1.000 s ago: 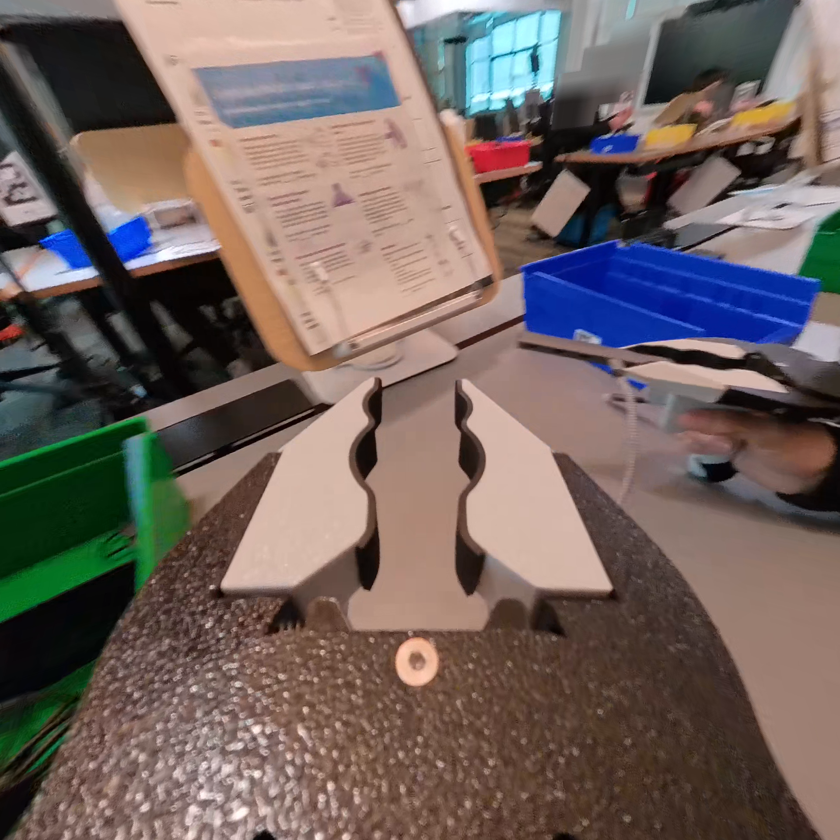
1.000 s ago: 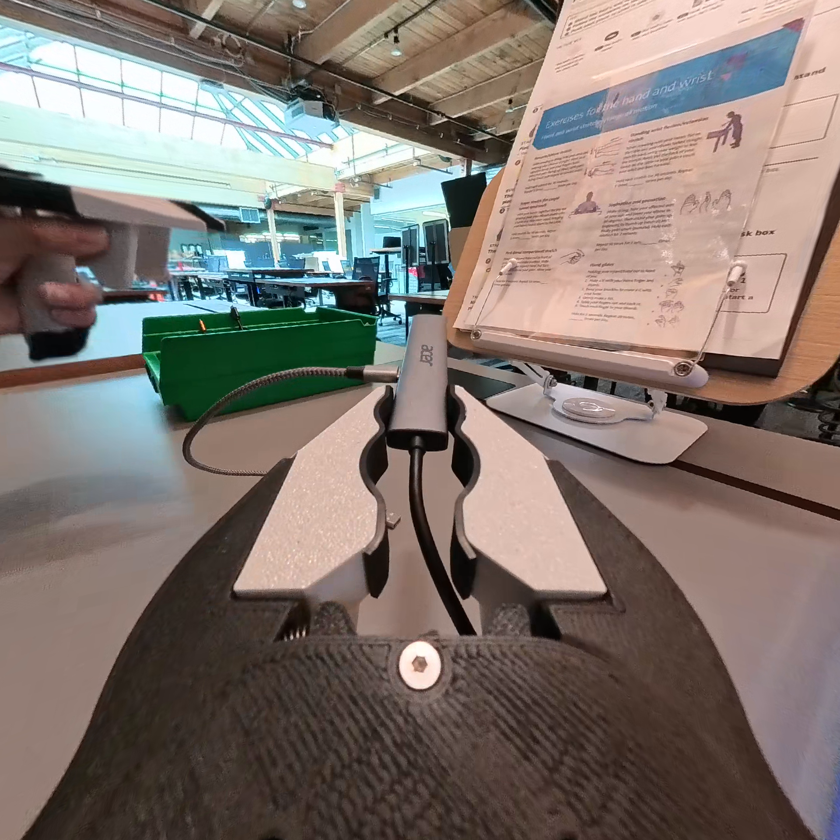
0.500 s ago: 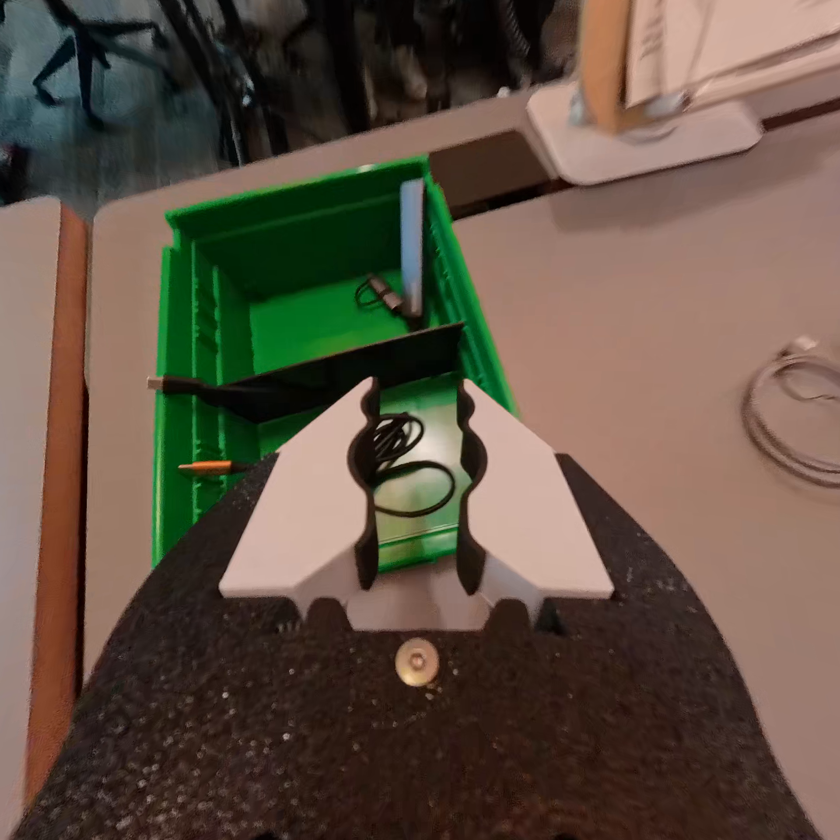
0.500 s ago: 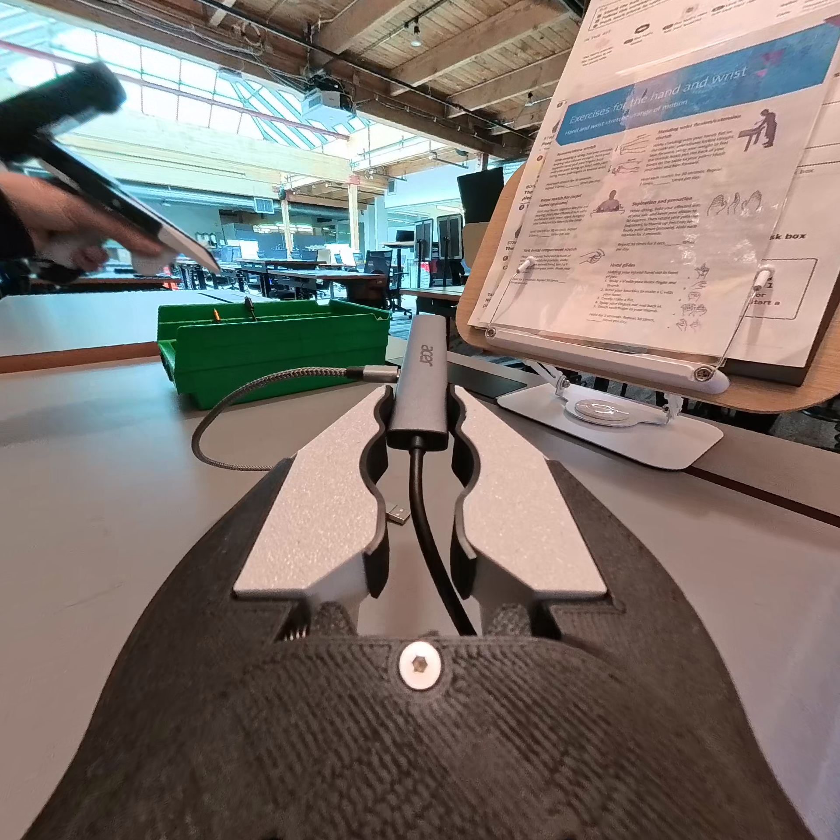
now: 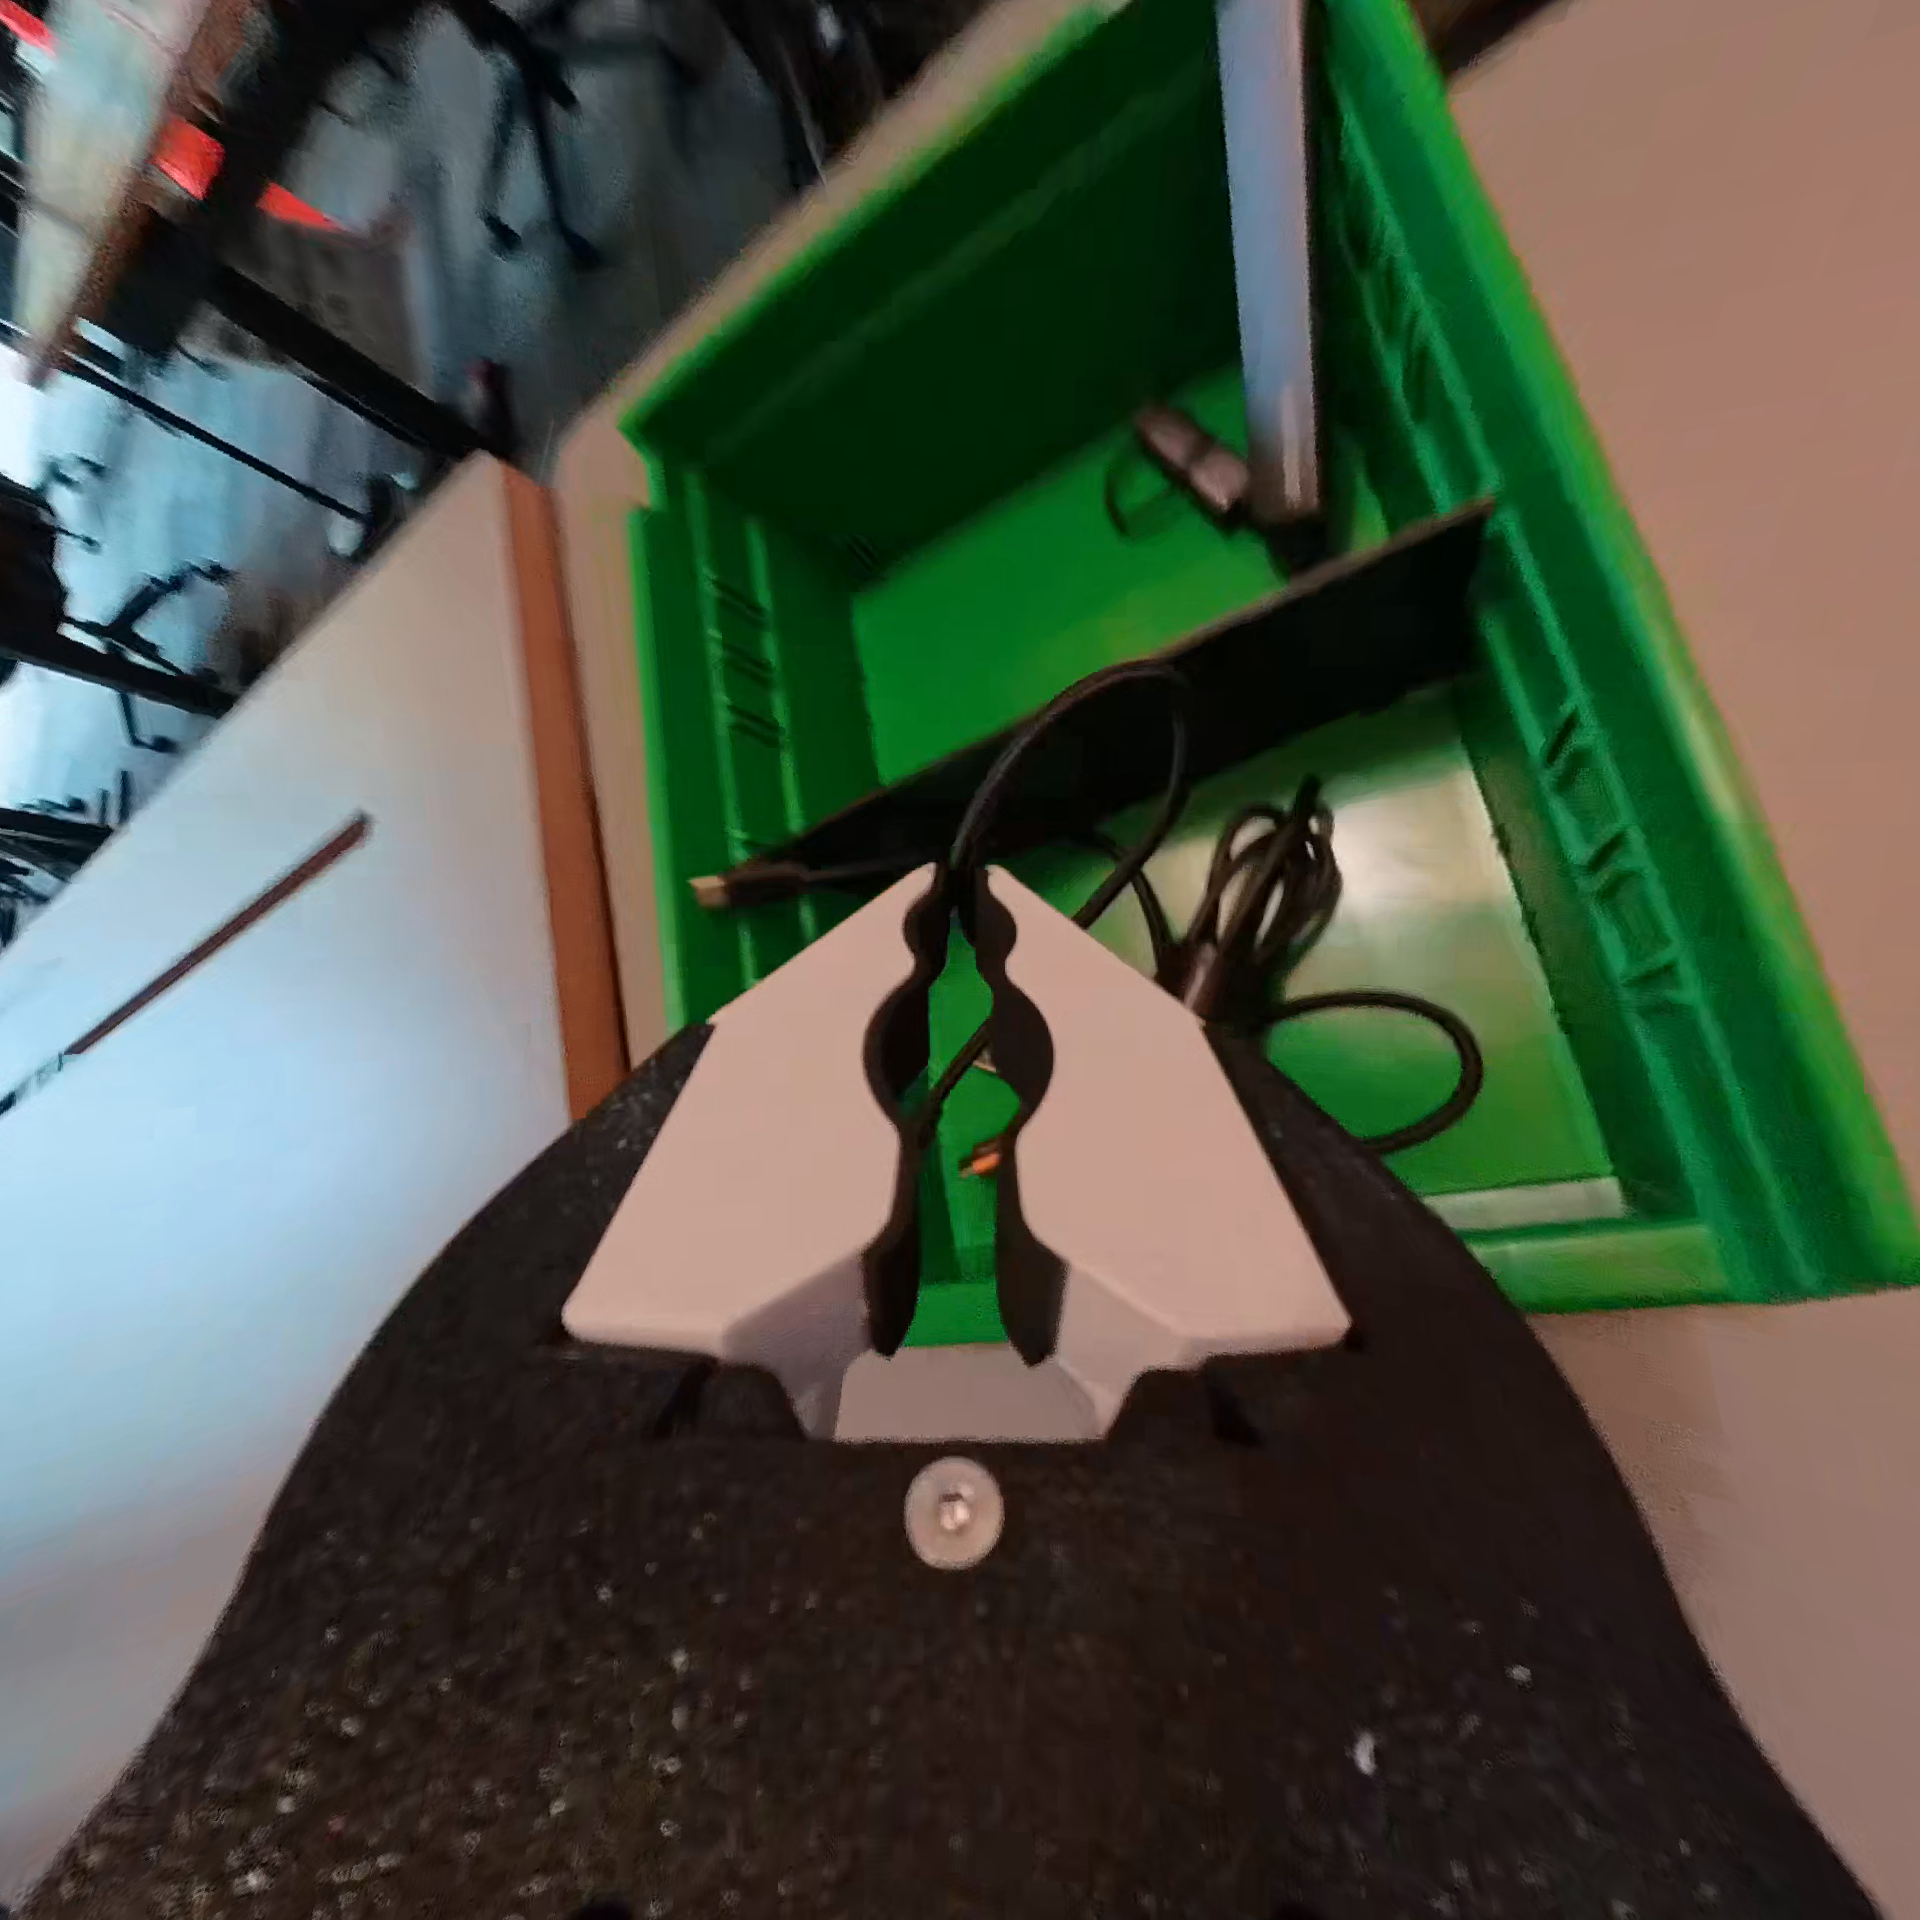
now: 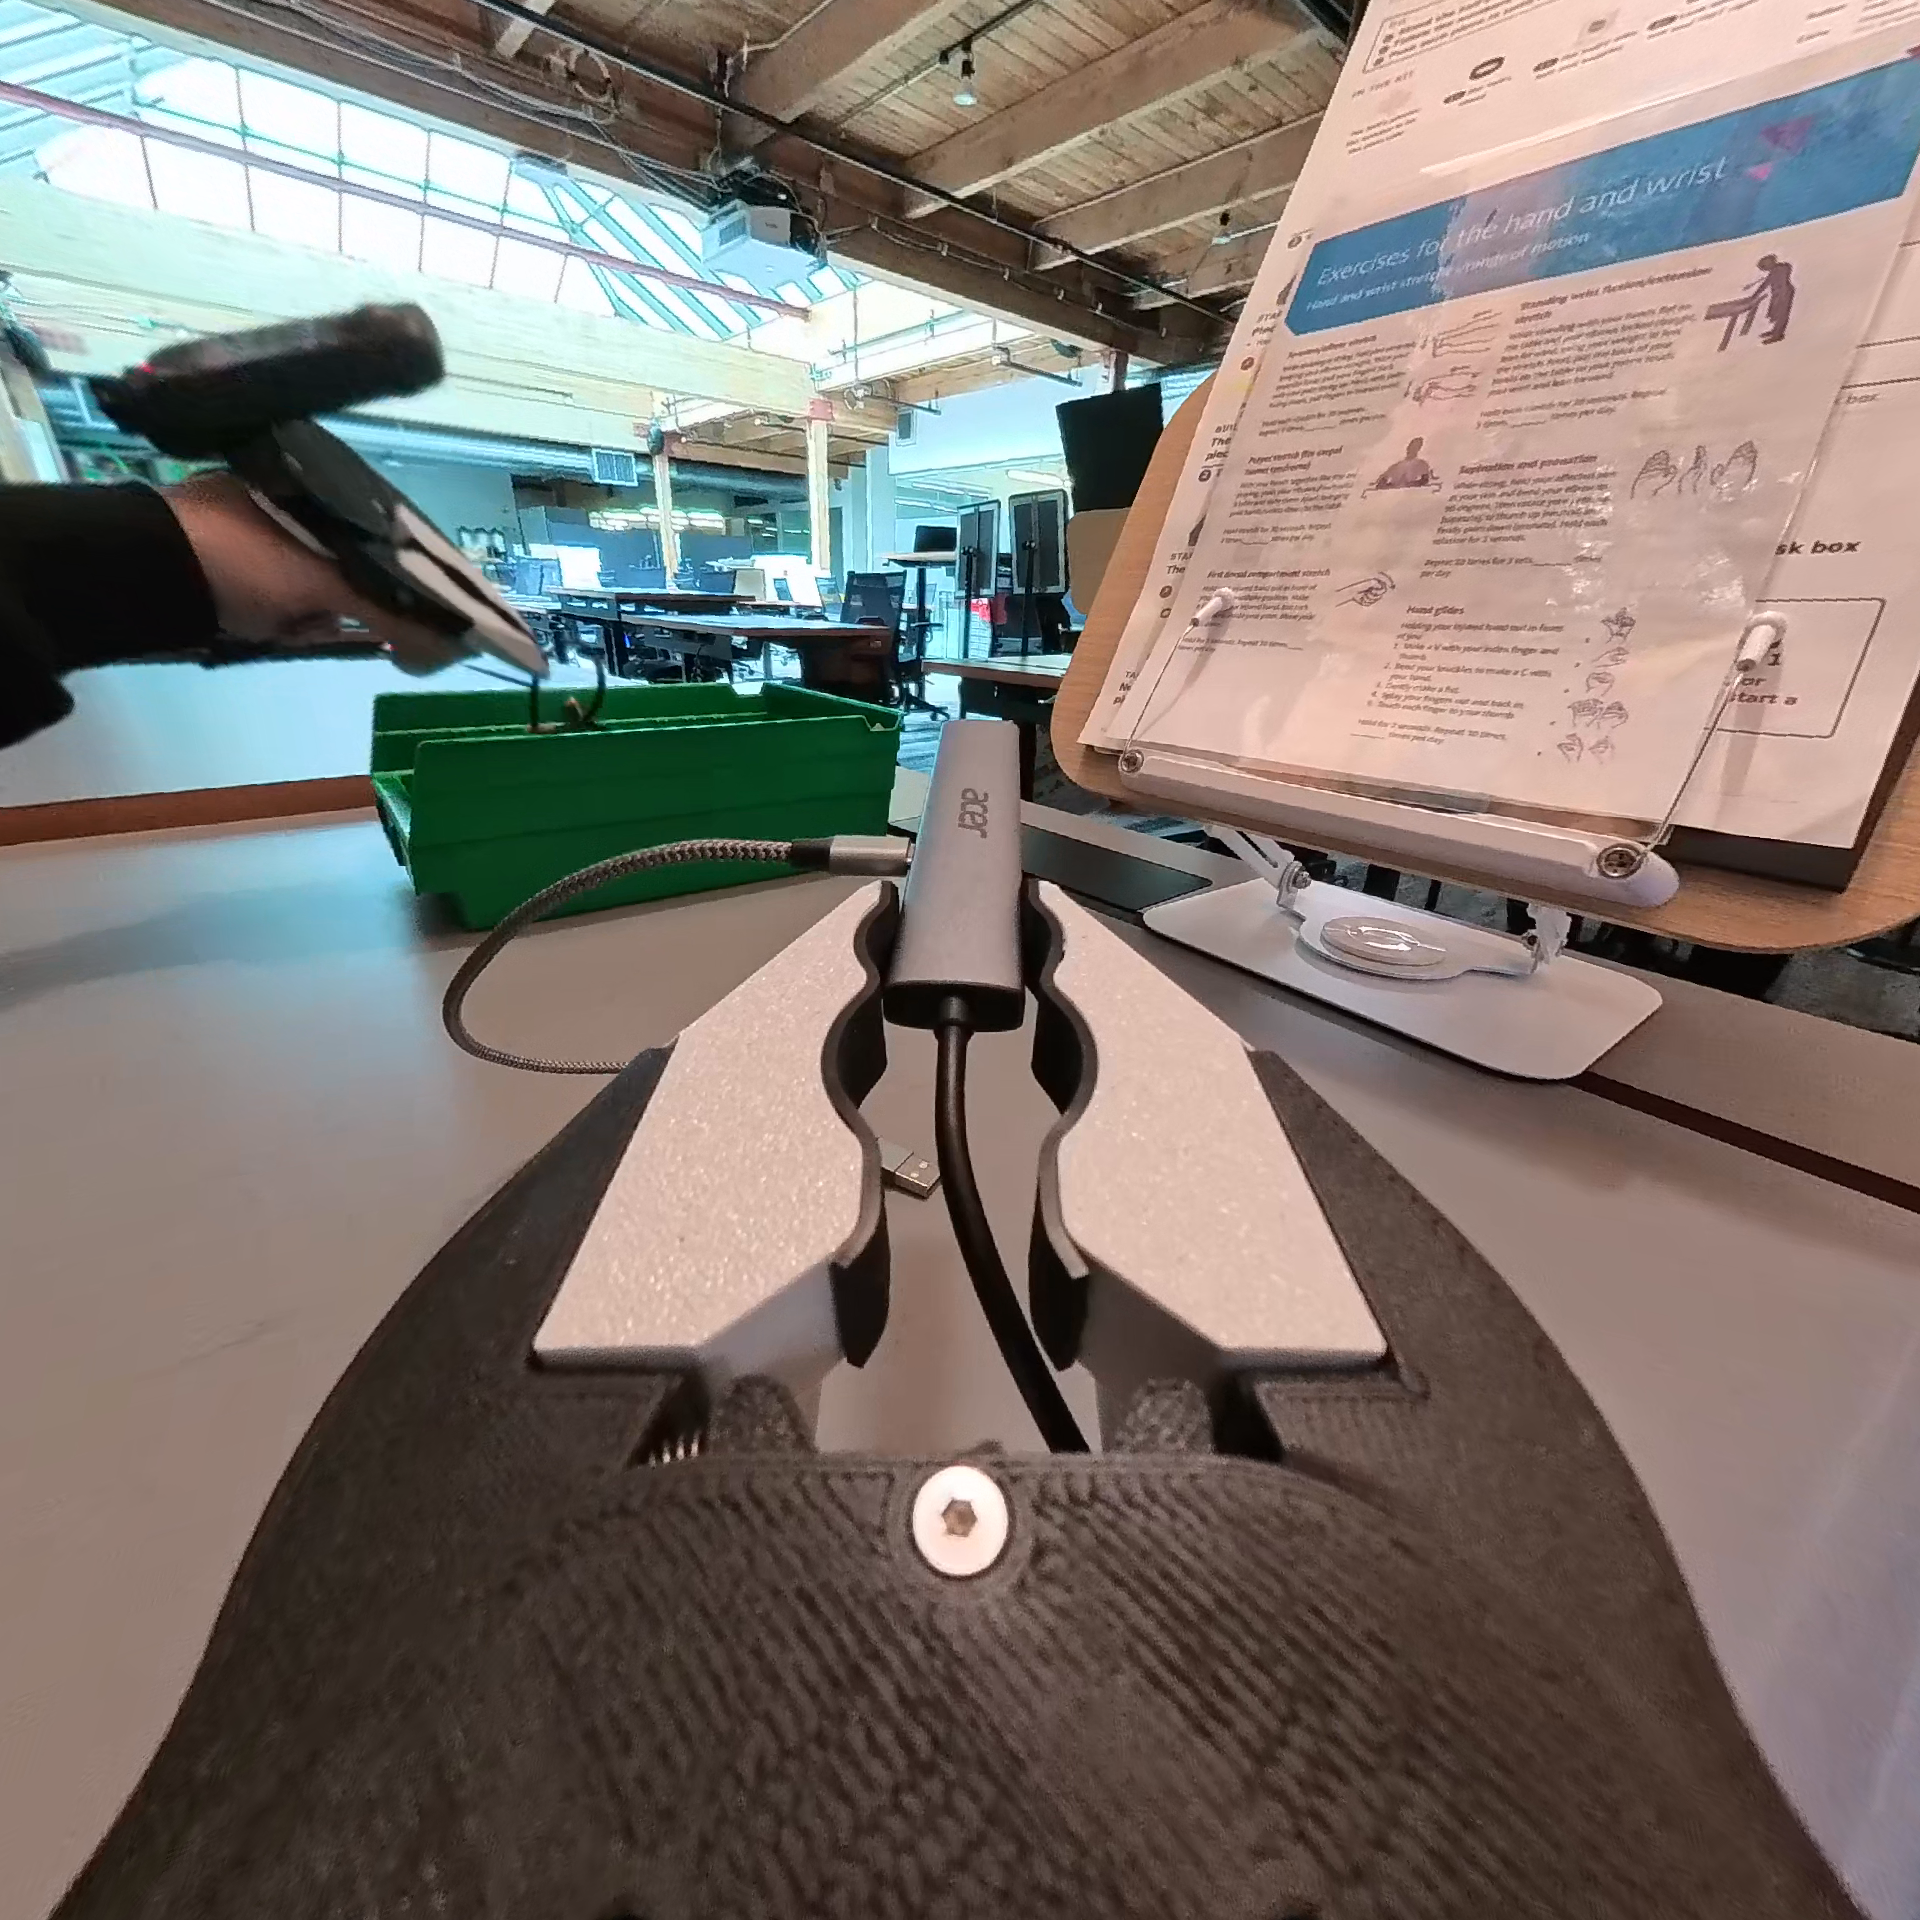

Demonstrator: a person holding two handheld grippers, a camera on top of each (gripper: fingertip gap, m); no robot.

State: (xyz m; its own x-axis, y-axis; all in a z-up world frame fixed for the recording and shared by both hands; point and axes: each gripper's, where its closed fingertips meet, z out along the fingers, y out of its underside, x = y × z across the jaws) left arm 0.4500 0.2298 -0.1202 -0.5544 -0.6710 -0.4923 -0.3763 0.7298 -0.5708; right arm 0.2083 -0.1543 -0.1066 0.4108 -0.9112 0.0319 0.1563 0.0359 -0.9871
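The left tongs [image 5: 958, 894] hang over the near compartment of a green bin [image 5: 1652, 935], their tips pinched narrow on a loop of thin black cable [image 5: 1081, 727] that arcs up in front of the bin's black divider [image 5: 1299, 665]. The rest of that cable lies coiled on the bin floor just to the right. Beyond the divider, a grey slab [image 5: 1262, 260] leans against the bin's right wall with a small dark adapter [image 5: 1195, 462] beside it. The right tongs [image 6: 958, 904] sit low over the grey surface [image 6: 260, 1091], clamped on a grey hub [image 6: 961, 862]; a braided cable [image 6: 582, 914] plugs into the hub's left side and curves down onto the surface. A document stand [image 6: 1455, 966] holding printed sheets rises at the right.
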